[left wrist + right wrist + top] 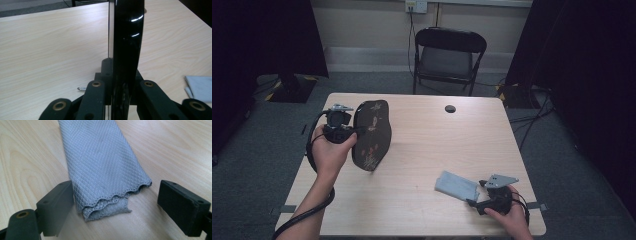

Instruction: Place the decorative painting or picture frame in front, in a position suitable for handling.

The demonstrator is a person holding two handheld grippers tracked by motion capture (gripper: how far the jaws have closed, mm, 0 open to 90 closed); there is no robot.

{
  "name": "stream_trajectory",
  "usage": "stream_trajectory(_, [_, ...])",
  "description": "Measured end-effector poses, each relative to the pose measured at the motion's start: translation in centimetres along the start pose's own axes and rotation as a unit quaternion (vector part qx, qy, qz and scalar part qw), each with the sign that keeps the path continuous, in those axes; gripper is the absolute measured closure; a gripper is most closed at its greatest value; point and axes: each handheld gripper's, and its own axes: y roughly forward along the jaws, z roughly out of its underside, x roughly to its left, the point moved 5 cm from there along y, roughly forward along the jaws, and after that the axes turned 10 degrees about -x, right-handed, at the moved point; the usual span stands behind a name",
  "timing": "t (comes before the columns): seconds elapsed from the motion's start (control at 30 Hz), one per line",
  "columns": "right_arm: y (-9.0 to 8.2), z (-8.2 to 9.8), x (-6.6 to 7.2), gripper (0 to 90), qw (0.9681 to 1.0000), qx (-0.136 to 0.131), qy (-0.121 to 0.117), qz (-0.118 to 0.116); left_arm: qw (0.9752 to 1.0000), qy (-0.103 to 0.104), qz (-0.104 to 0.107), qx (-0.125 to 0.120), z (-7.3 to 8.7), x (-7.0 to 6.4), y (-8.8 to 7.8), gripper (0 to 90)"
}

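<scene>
A glossy black oval tray [372,132] with red and pale marks stands on edge over the left side of the table. My left gripper [354,131] is shut on its rim. In the left gripper view the tray's thin edge [127,37] rises straight up between the closed jaws of my left gripper [121,72]. A folded grey quilted cloth [456,185] lies flat at the front right. My right gripper [472,200] is open at its near end. In the right gripper view the cloth [100,157] lies between the wide-apart pads of my right gripper [120,202]; the left pad [58,205] is beside its edge.
The light wooden table [437,135] has a dark round hole [450,108] near its far edge. A black folding chair [447,55] stands behind it. A small metal pin [82,88] lies on the wood near my left gripper. Dark curtains hang on both sides.
</scene>
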Motion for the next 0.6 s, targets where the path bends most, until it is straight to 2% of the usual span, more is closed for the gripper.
stream_trajectory(0.1, [0.0, 0.0, 0.0, 12.9, 1.0, 0.0, 0.0, 0.0, 1.0, 0.006, 0.004, -0.001, -0.1, -0.7, -0.1, 81.2])
stream_trajectory(0.2, [0.0, 0.0, 0.0, 12.9, 1.0, 0.0, 0.0, 0.0, 0.9997, 0.008, 0.023, -0.003, -0.1, -2.0, -0.4, 81.2])
stream_trajectory(0.27, [0.0, 0.0, 0.0, 12.9, 1.0, 0.0, 0.0, 0.0, 0.9996, 0.007, 0.028, -0.004, 0.0, -2.5, -0.6, 81.2])
stream_trajectory(0.3, [0.0, 0.0, 0.0, 12.9, 1.0, 0.0, 0.0, 0.0, 0.9991, 0.004, 0.042, -0.005, 0.3, -3.3, -0.8, 81.2])
stream_trajectory(0.33, [0.0, 0.0, 0.0, 12.9, 1.0, 0.0, 0.0, 0.0, 0.9991, 0.004, 0.042, -0.005, 0.3, -3.3, -0.8, 81.2])
stream_trajectory(0.43, [0.0, 0.0, 0.0, 12.9, 1.0, 0.0, 0.0, 0.0, 0.9977, 0.009, 0.067, -0.003, 1.1, -5.0, -0.9, 81.2])
stream_trajectory(0.6, [0.0, 0.0, 0.0, 12.8, 1.0, 0.001, 0.0, 0.001, 0.996, 0.013, 0.088, 0.001, 2.1, -6.0, -0.9, 81.1])
